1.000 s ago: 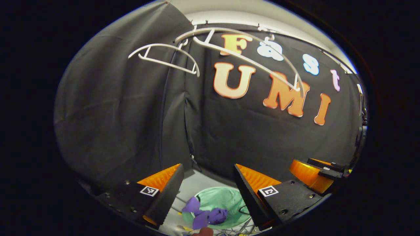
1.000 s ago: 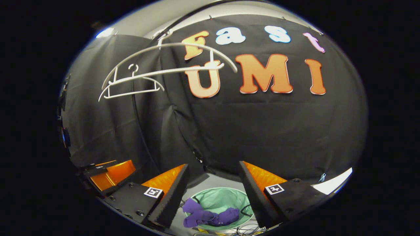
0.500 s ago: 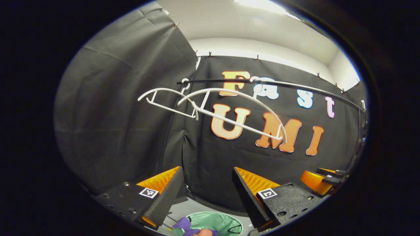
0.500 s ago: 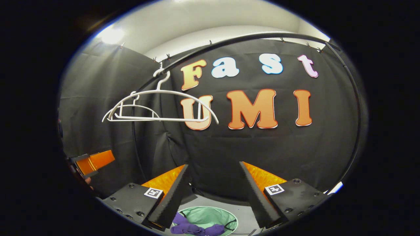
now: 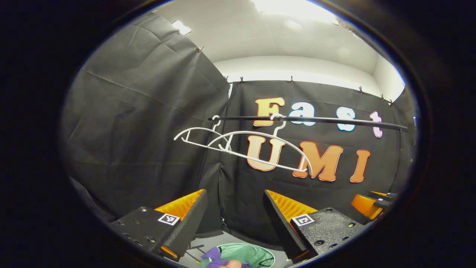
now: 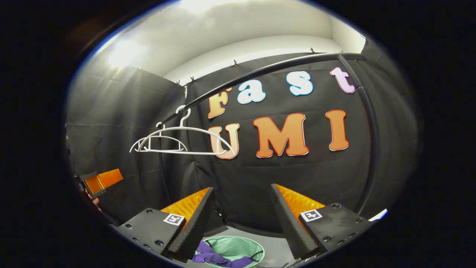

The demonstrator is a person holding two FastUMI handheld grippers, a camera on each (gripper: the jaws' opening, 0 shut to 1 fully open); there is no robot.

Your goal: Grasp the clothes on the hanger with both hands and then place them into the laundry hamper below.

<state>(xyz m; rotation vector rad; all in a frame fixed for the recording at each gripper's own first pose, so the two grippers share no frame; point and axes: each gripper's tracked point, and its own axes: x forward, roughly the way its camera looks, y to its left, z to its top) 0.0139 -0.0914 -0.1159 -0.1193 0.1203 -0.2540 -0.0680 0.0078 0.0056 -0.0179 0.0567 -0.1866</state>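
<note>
Claws left (image 5: pixel 235 214) and right (image 6: pixel 241 212) spread; two hangers (image 6: pixel 182 139) bare; purple clothes (image 6: pixel 217 258) in hamper (image 6: pixel 238 247).

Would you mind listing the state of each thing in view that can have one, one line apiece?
Left tool: open, holding nothing.
Right tool: open, holding nothing.
Near hanger: bare, hooked on the rail.
Far hanger: bare, hooked on the rail.
Hamper: open at the top, on the floor.
Purple clothes: crumpled, lying over the hamper's rim.
</note>
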